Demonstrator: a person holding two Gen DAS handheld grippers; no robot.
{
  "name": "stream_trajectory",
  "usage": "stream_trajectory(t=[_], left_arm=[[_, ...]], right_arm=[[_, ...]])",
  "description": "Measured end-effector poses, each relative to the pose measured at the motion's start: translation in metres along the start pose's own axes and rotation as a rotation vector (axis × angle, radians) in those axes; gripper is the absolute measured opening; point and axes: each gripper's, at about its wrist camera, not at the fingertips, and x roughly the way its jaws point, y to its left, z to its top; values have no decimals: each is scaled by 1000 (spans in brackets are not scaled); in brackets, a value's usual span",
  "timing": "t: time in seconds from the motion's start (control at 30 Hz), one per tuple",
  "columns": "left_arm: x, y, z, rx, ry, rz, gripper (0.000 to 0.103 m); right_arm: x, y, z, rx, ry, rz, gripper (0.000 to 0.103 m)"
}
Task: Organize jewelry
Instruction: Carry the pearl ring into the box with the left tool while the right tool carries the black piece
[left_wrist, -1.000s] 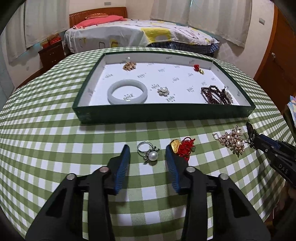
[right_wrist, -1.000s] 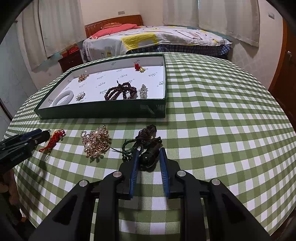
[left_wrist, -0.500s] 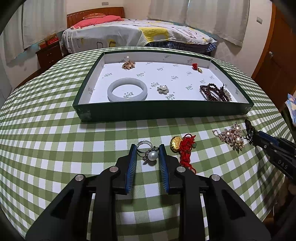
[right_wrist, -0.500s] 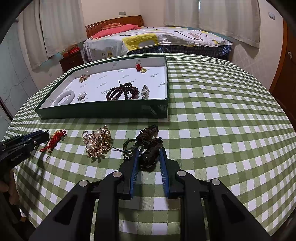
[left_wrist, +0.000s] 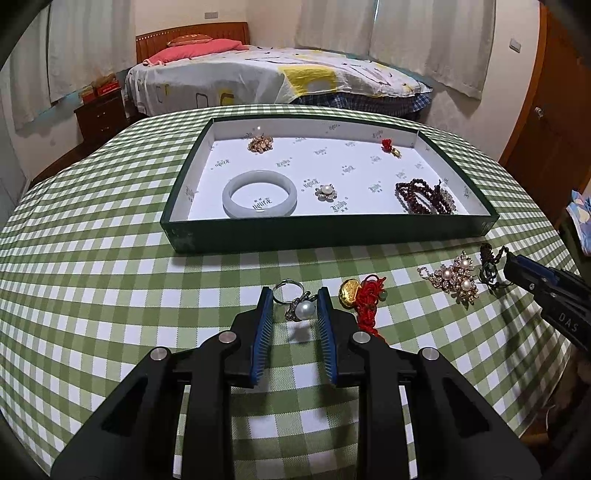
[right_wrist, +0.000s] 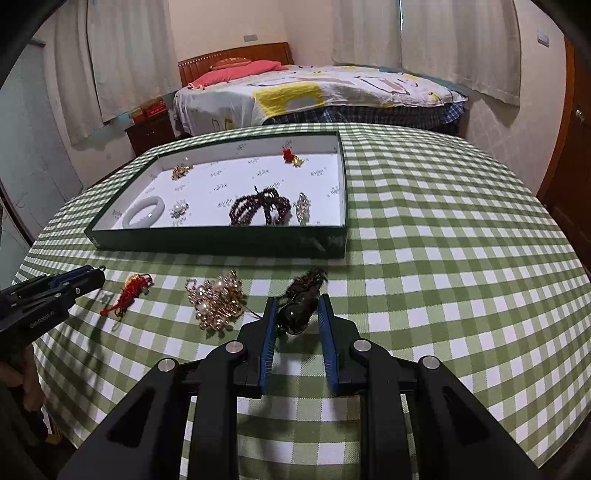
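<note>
— What have your tongs got just now?

— My left gripper has just been closing around the pearl ring; its blue pads stand on either side, with the pearl and band tight between the tips. The ring looks raised off the green checked tablecloth, its shadow lying under it. My right gripper is clamped on a dark pendant, whose cord trails off toward the tray.

— And around them?

— Just right of the ring lies a gold charm with a red tassel, then a gold brooch with pearls near the right tongs. Further out sits the green tray, holding a pale jade bangle, a small pearl flower brooch, dark red beads, a gold cluster and a red charm. A bed stands beyond the table.
</note>
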Motion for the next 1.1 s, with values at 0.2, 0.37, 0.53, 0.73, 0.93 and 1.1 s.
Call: stream_trajectory(t=[0.2, 0.37, 0.53, 0.73, 0.93, 1.1], left_arm=[[-7, 1, 1, 0, -12, 1, 24], [-12, 3, 2, -1, -22, 7, 24], [-17, 5, 4, -7, -33, 13, 24], [-27, 6, 13, -15, -65, 6, 24], [-35, 5, 35, -15, -114, -21, 24], [-36, 2, 63, 2, -170, -32, 24]], right_arm=[[-6, 3, 3, -10, -15, 5, 23], [-10, 5, 6, -15, -25, 4, 23], [-14, 6, 9, -21, -38, 5, 23], [-25, 11, 22, -36, -80, 8, 23], [-30, 19, 48, -64, -142, 21, 23], [-30, 26, 76, -97, -204, 23, 23]])
